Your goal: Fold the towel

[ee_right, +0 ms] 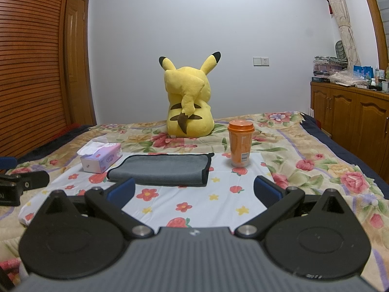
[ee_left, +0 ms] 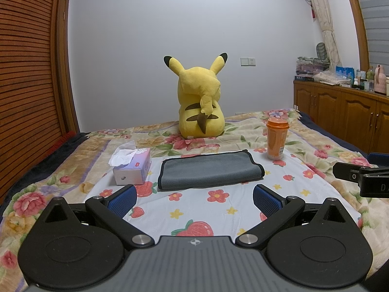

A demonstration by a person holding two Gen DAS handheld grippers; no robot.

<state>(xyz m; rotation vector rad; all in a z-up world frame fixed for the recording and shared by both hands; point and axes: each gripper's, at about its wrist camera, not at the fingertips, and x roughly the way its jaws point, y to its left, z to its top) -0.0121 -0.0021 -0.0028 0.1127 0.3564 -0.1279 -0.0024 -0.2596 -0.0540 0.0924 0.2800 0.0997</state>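
A grey towel with black edging [ee_left: 209,170] lies folded flat on the flowered sheet; it also shows in the right wrist view [ee_right: 163,169]. My left gripper [ee_left: 194,198] is open and empty, its blue pads just short of the towel's near edge. My right gripper [ee_right: 194,191] is open and empty, also just short of the towel, nearer its right end. The right gripper shows at the right edge of the left wrist view [ee_left: 359,176]. The left gripper shows at the left edge of the right wrist view [ee_right: 22,185].
A tissue box [ee_left: 132,168] stands left of the towel. An orange cup with lid [ee_left: 276,138] stands at its far right. A yellow plush toy [ee_left: 200,104] sits behind. Wooden cabinets [ee_left: 340,112] stand to the right, a slatted wardrobe [ee_left: 26,73] to the left.
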